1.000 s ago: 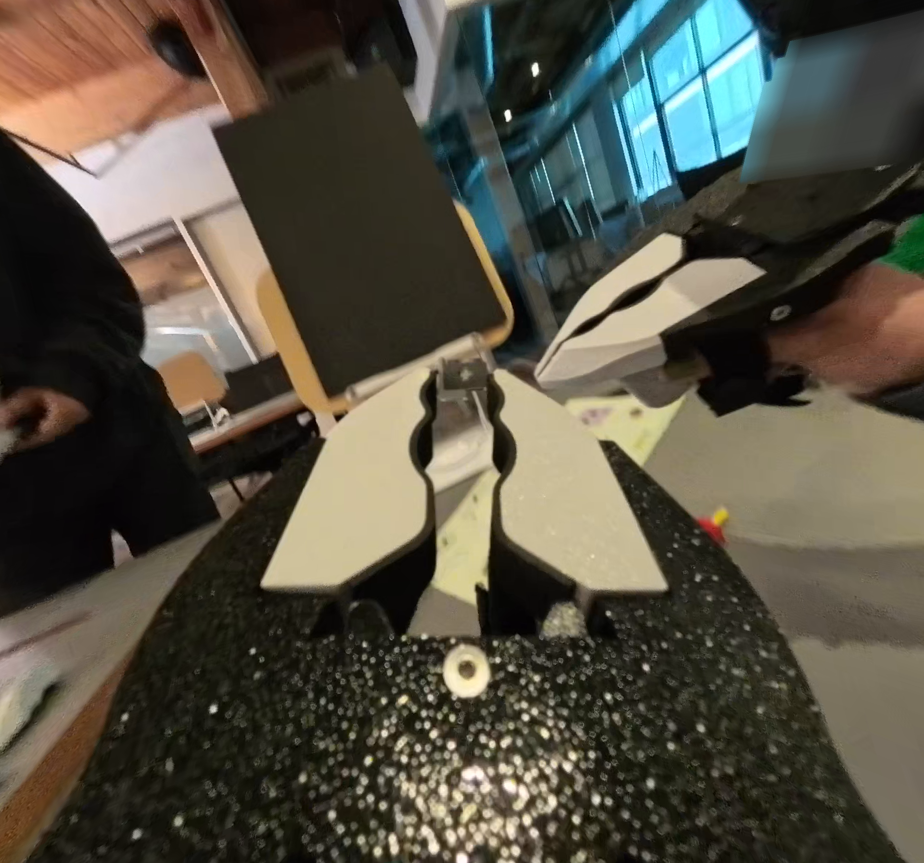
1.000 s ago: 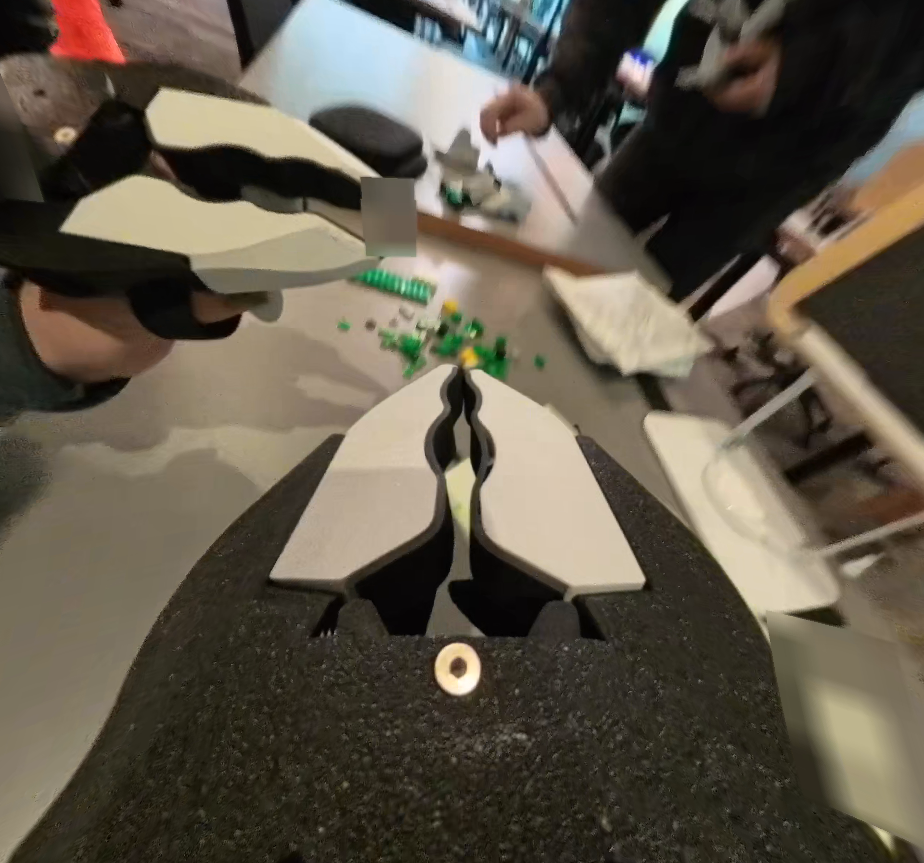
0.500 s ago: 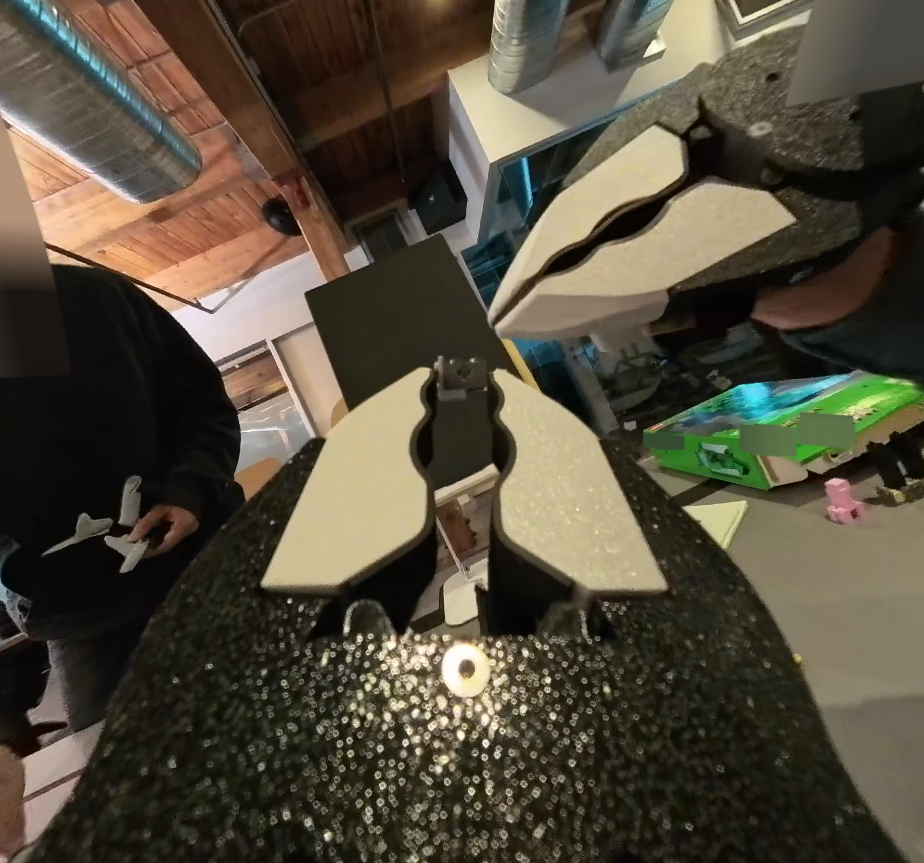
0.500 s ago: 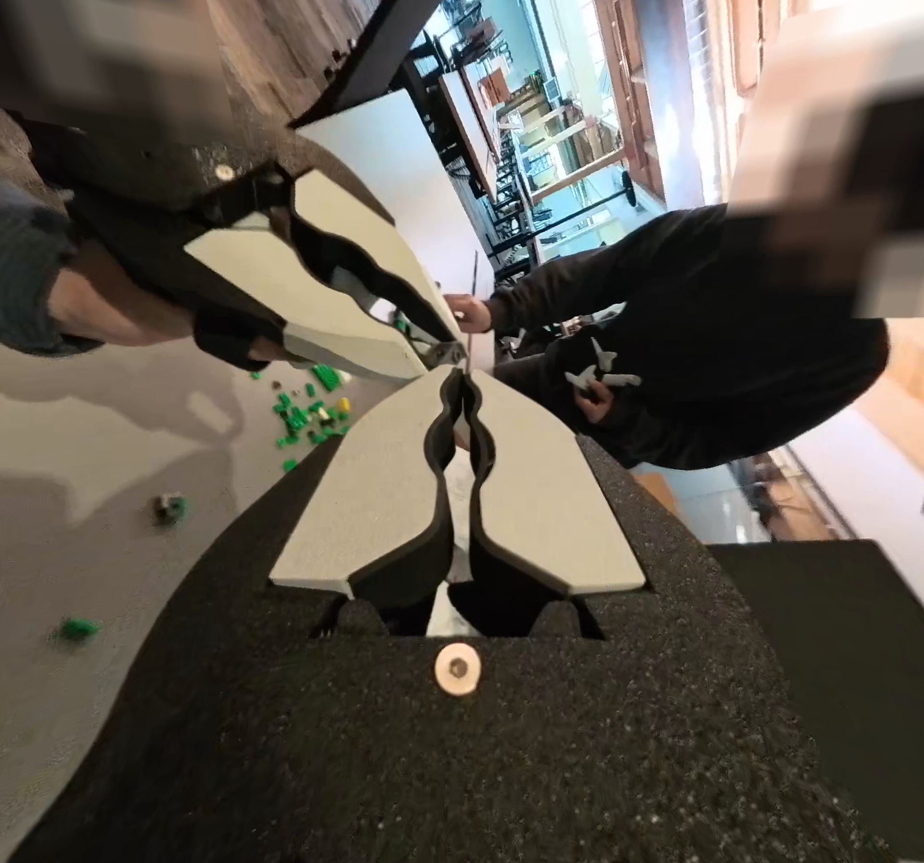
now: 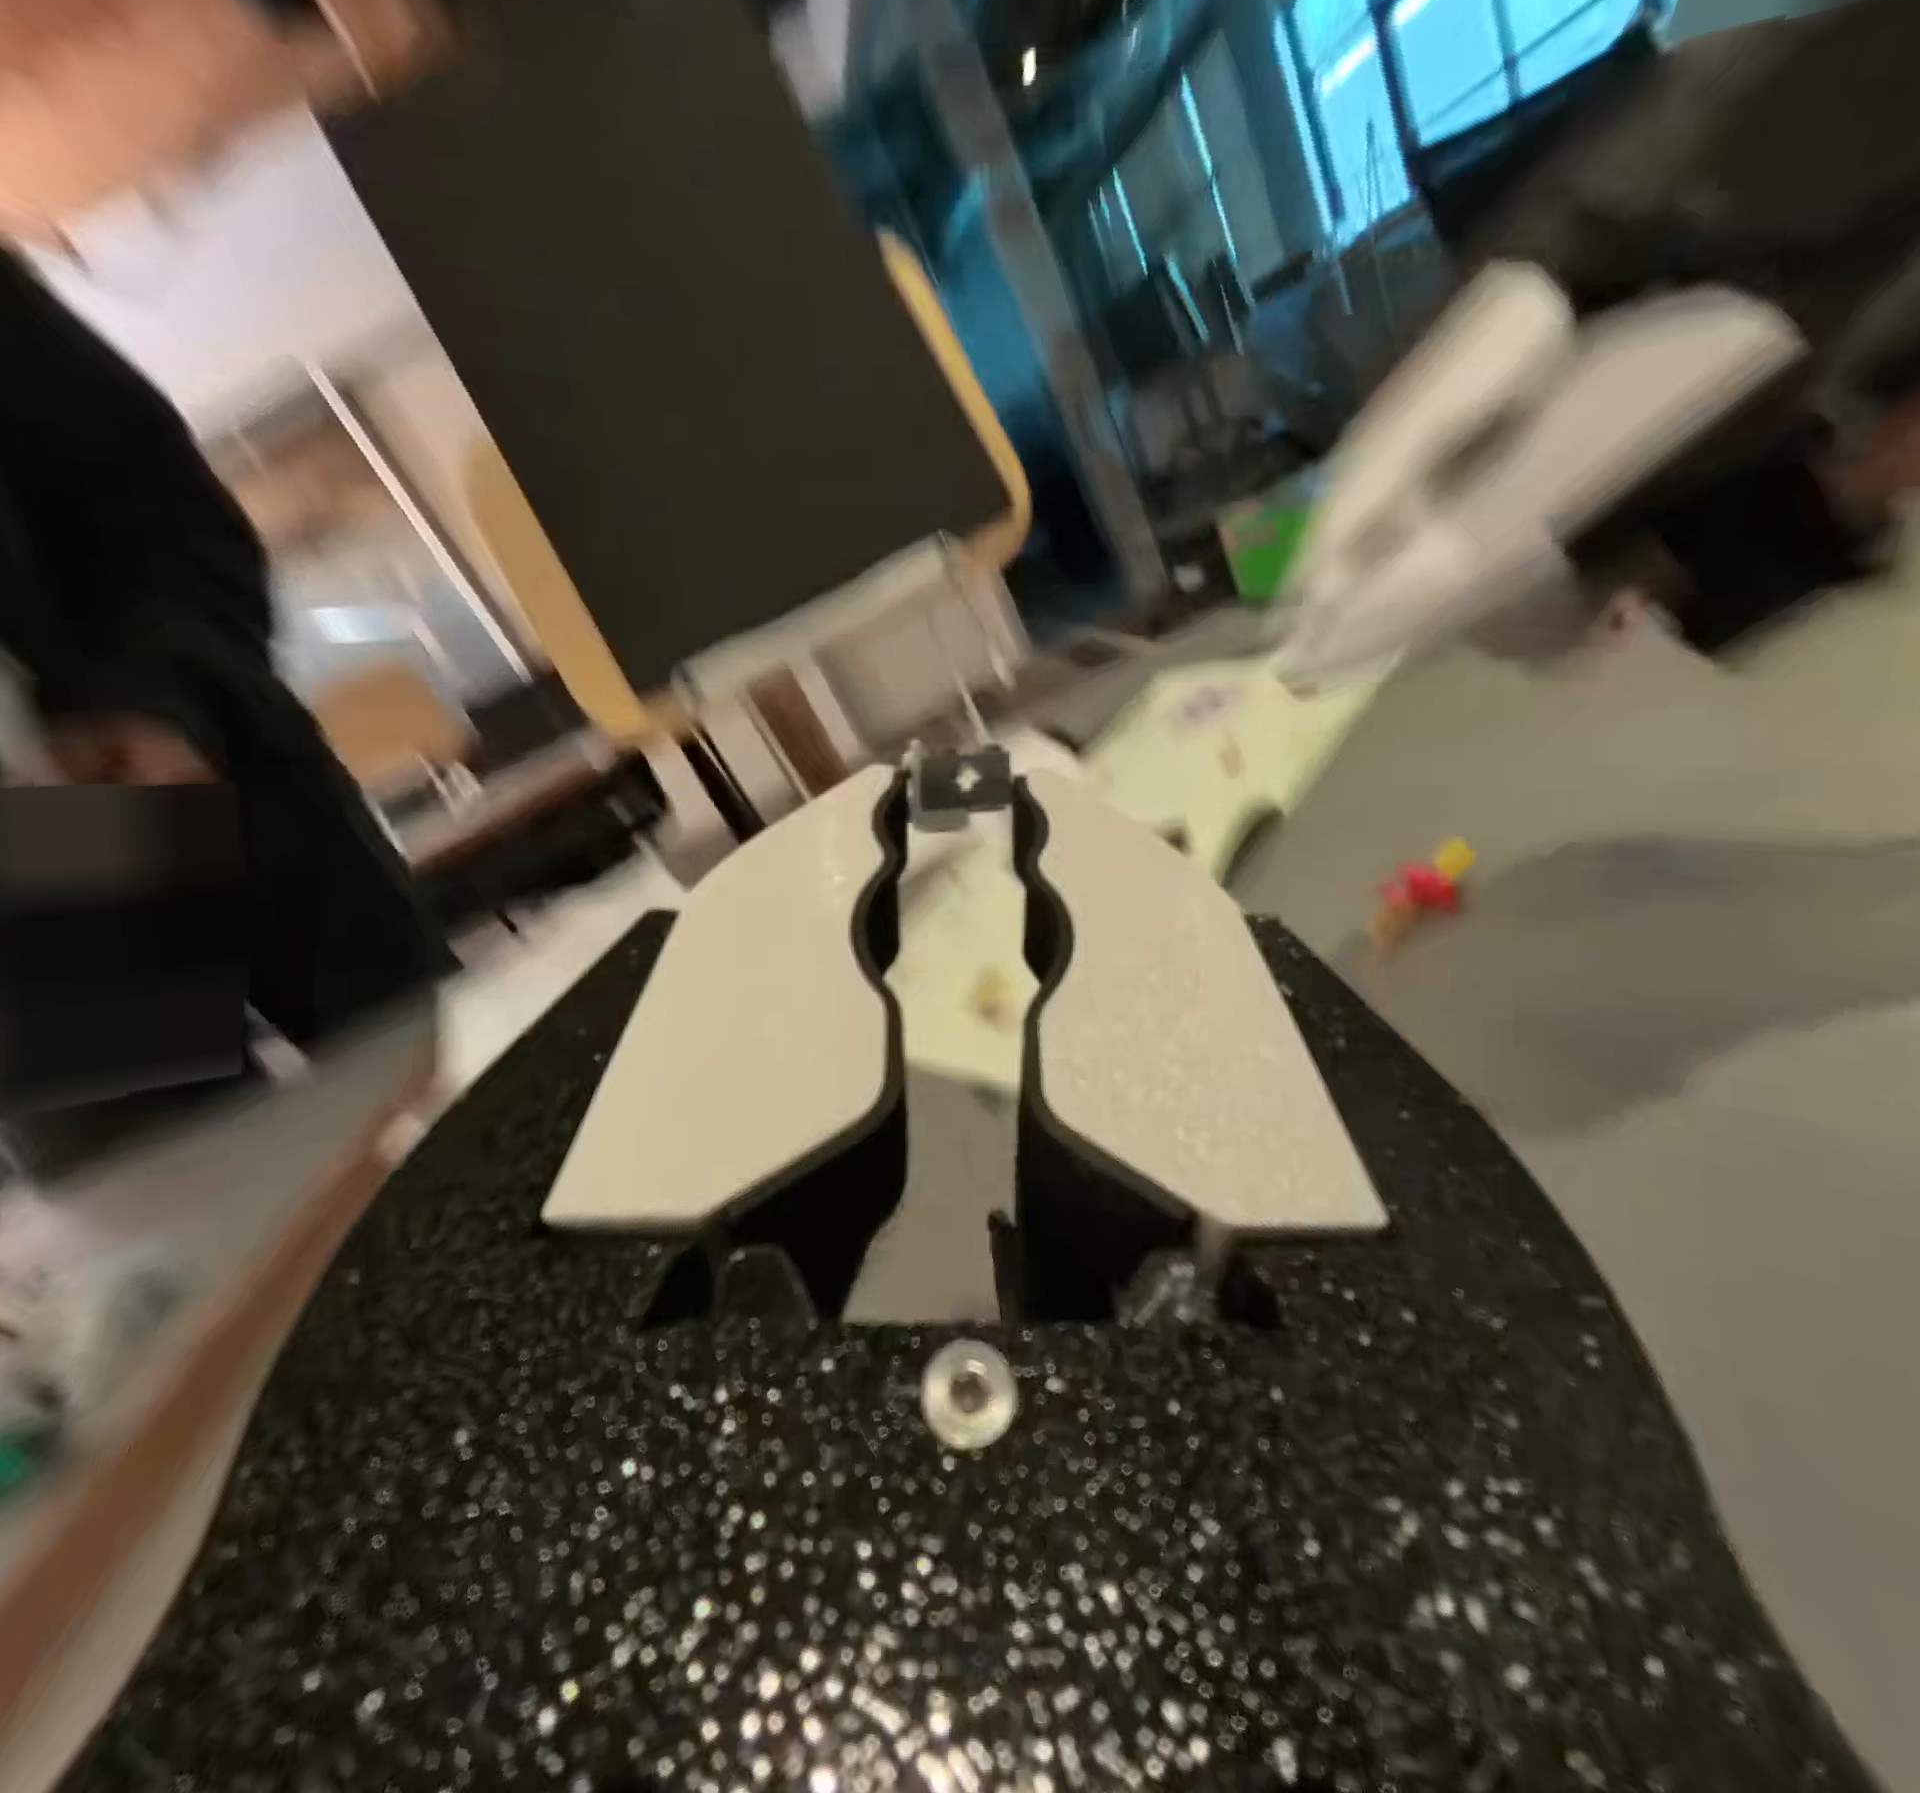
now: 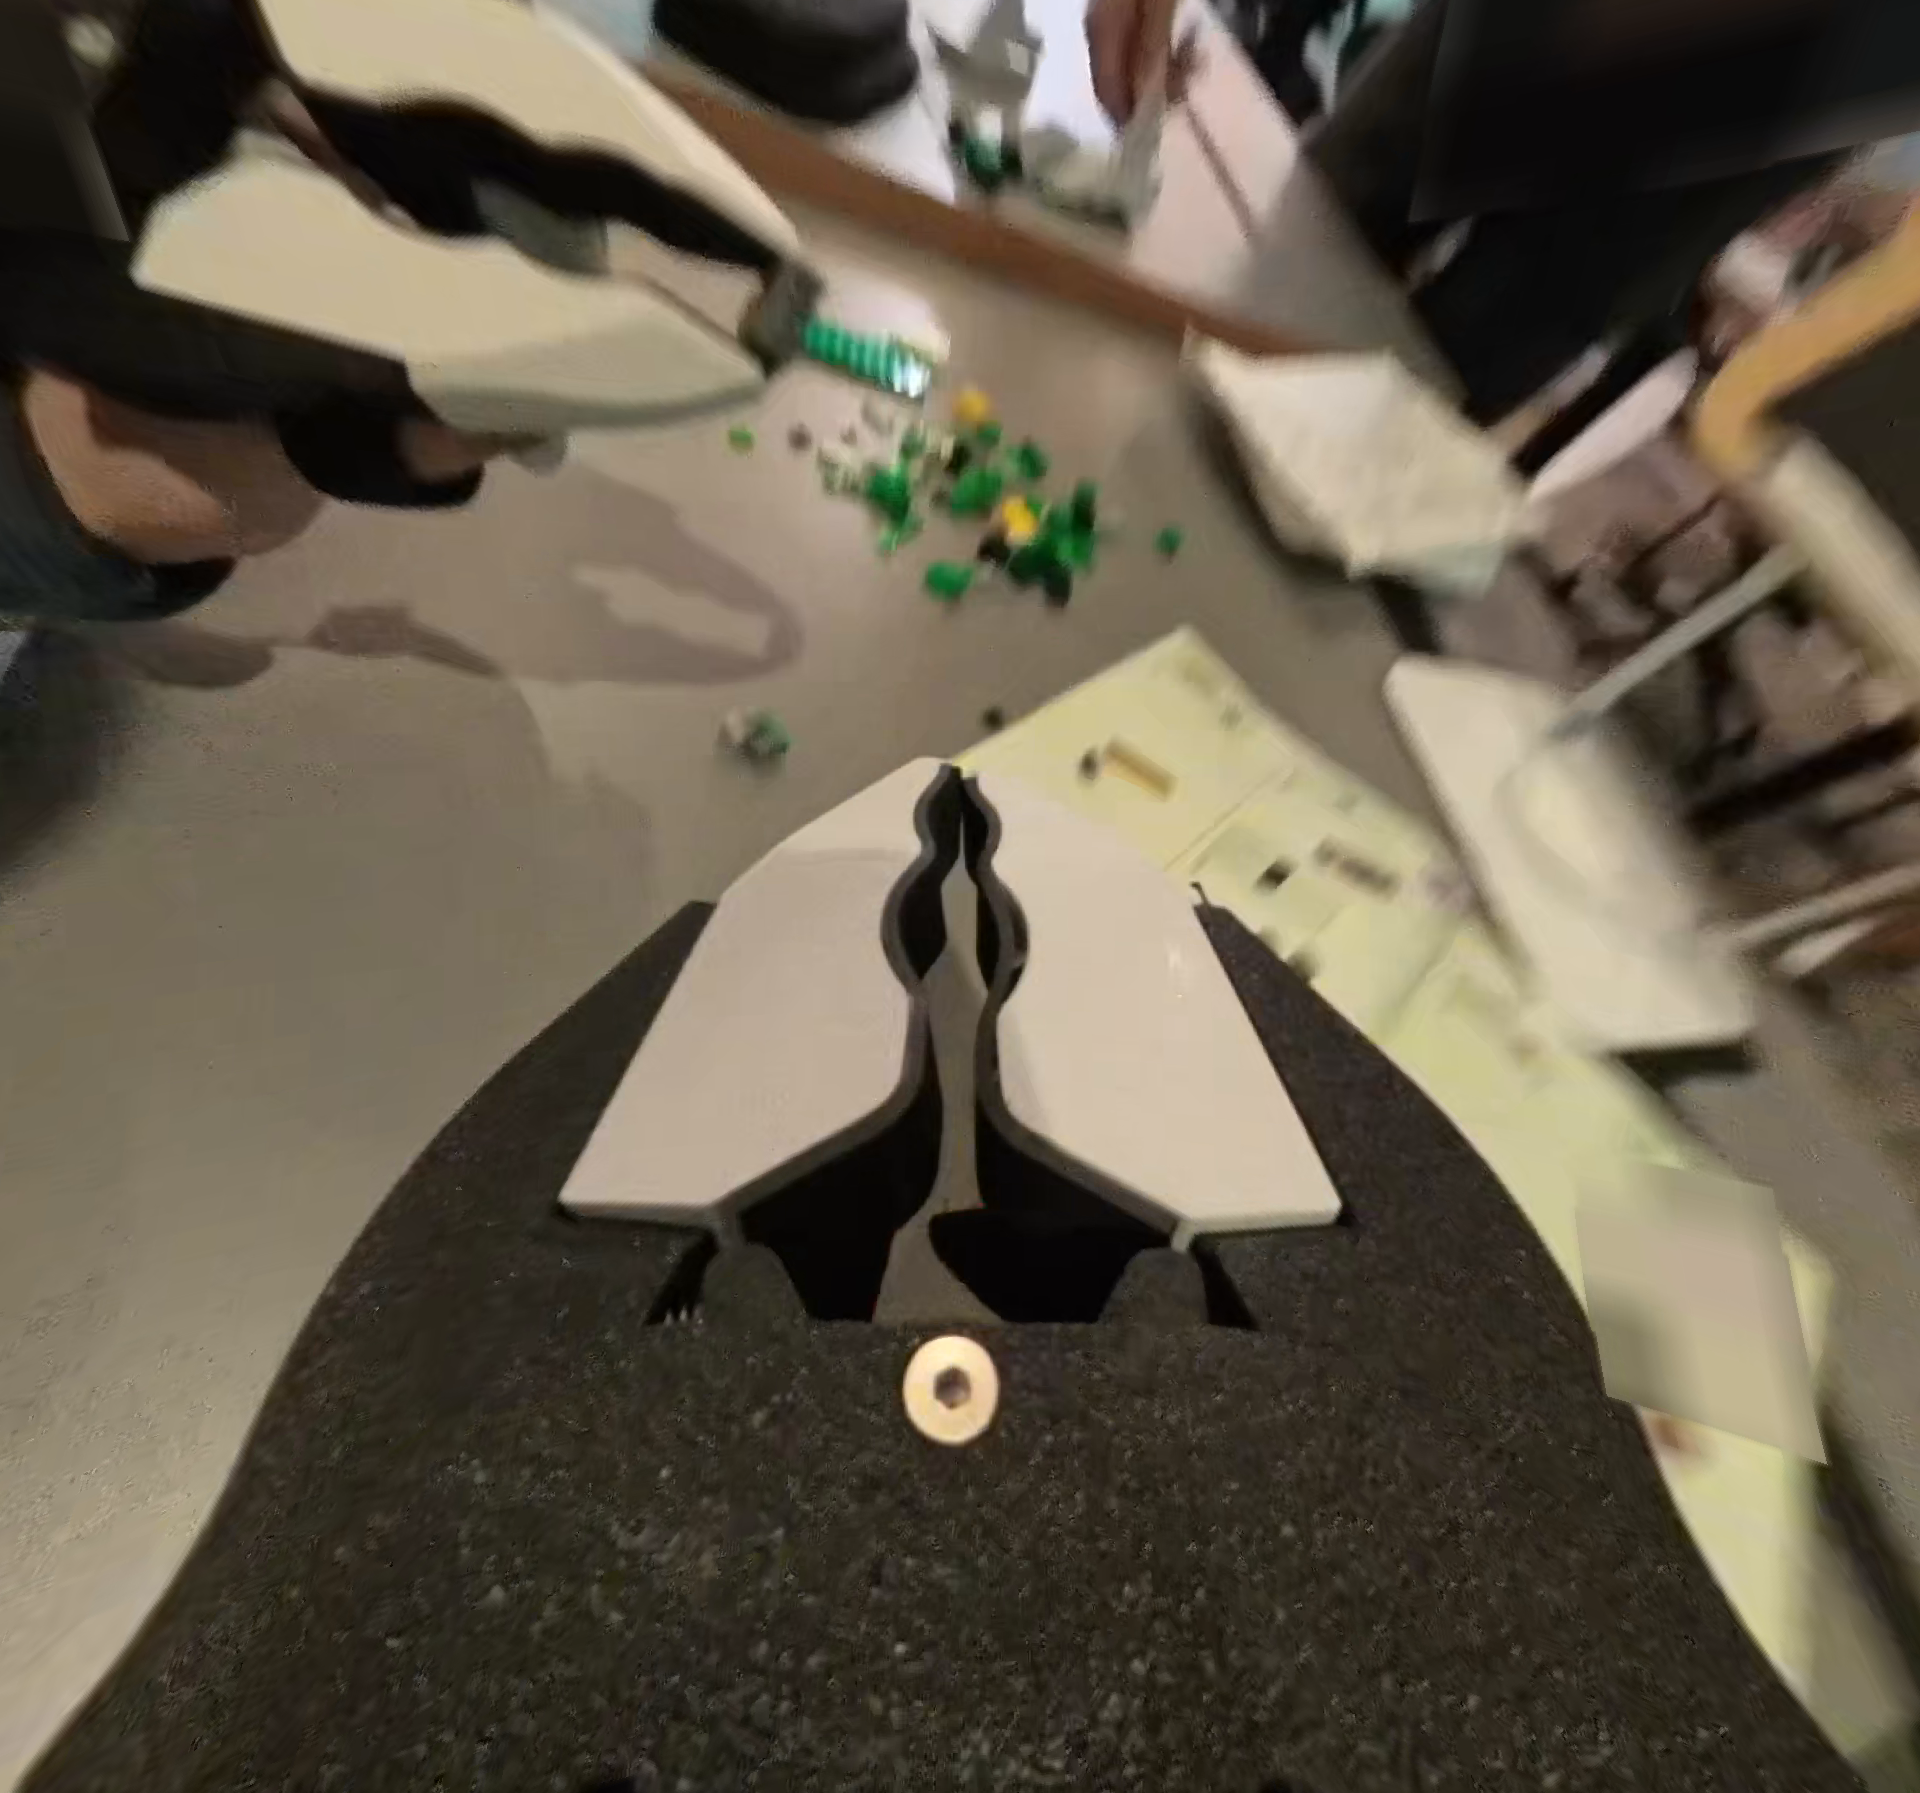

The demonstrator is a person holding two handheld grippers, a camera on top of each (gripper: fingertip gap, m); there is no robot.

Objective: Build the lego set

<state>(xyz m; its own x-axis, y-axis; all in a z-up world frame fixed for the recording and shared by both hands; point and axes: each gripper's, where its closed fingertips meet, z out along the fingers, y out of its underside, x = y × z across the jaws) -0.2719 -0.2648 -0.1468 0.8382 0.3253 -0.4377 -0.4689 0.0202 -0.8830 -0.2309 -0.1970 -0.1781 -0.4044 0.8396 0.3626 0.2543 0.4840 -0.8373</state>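
My left gripper point(image 5: 962, 813) is shut on a small grey lego piece point(image 5: 958, 787) pinched at its fingertips and held above the grey table point(image 5: 1558, 1172). In the right wrist view the left gripper point(image 6: 764, 330) sits at the upper left with the grey piece point(image 6: 787, 301) at its tip. My right gripper point(image 6: 958, 789) is shut with nothing visible between its tips, over the table near the pale yellow instruction booklet point(image 6: 1195, 787). It appears blurred at the upper right of the left wrist view point(image 5: 1340, 631). A pile of green, yellow and black loose bricks point(image 6: 987, 496) lies beyond it.
A green studded plate point(image 6: 868, 356) lies by the pile, and a small green and white piece point(image 6: 756, 733) lies nearer. A red and yellow piece point(image 5: 1421, 886) sits on the table. White packaging point(image 6: 1351, 465), a black case point(image 6: 779, 18) and a person's hand point(image 6: 1127, 8) are farther back. The grippers' ends are close to 9 centimeters from one another.
Half a second ago both grippers pointed up with tips almost touching. Now both have tipped back down toward the table and moved apart. The left still holds the grey piece.
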